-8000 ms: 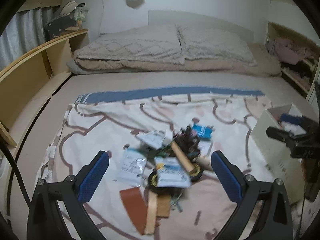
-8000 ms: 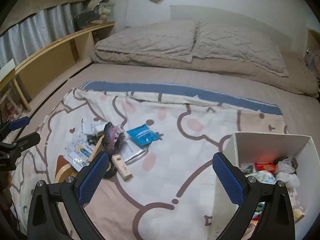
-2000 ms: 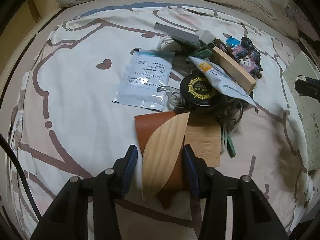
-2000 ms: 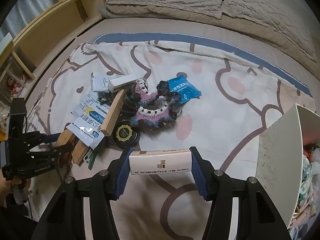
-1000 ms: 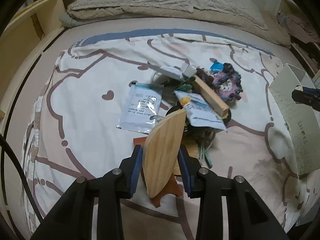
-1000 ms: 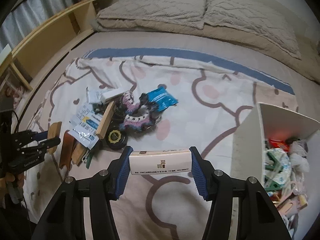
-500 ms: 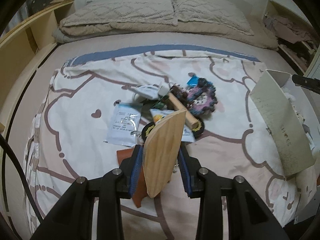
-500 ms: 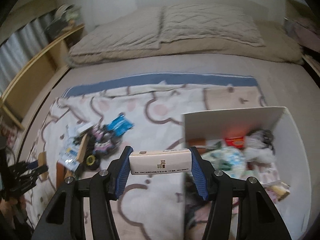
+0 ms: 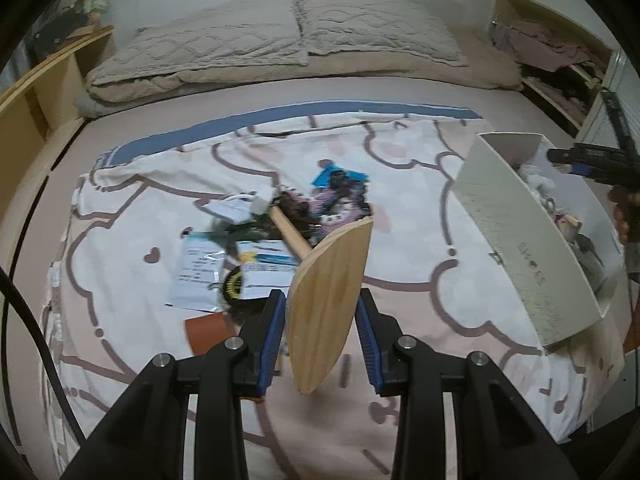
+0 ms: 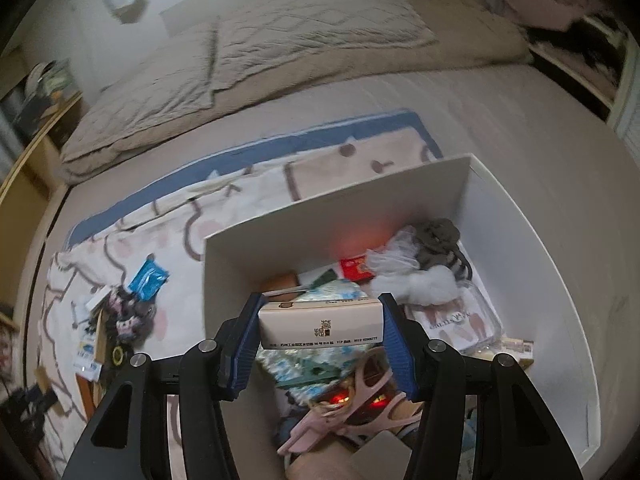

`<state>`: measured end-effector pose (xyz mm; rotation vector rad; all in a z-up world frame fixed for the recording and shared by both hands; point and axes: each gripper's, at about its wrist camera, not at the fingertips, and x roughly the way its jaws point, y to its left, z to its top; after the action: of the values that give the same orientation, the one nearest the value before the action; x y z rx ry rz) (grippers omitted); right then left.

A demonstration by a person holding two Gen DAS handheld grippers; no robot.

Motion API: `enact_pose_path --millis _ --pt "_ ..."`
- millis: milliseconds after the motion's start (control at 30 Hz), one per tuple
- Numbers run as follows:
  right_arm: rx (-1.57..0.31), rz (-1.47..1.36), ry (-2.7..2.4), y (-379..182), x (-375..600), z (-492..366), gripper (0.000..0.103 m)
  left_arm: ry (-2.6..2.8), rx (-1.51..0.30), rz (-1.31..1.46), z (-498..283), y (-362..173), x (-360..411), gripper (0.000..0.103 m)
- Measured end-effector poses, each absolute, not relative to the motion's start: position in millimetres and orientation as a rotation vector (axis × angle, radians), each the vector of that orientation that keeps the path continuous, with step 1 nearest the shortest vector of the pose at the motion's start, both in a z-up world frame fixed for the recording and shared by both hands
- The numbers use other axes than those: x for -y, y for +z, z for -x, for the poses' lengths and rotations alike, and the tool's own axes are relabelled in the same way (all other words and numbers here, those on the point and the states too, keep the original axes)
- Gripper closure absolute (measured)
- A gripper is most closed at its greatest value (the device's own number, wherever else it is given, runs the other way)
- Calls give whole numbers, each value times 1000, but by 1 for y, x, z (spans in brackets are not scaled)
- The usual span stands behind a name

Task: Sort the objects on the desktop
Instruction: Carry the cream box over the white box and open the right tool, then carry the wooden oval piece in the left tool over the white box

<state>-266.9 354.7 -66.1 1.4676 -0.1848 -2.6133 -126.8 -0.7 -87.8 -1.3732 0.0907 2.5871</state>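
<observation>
My right claw has swung over the white box, clamped endwise on a light, stiff carton; left claw pinches a thin wooden piece.

I saw both wrist views under dim, even indoor light with soft shadows and no glare, each ringed by a black fisheye vignette that bowed the bed edges. Motion blur smeared the pile of objects in my left view and the pillows and bedspread in my right, while the gripper fingers stayed sharp. A red glow tinted the white box wall.
</observation>
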Motion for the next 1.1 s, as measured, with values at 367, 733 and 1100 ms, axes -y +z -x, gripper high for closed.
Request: enact_pose_path --millis 367,733,1100 --pt "406 -1576 -2571 -95 -360 289 46 2501 -139 1328 119 -84 -40 67" --pt "429 -1587 -2580 -109 -358 301 20 2457 -130 1265 122 -71 -73 67" --pt "443 -1419 -2588 -85 -379 295 20 2427 -134 1186 125 -57 -117 67"
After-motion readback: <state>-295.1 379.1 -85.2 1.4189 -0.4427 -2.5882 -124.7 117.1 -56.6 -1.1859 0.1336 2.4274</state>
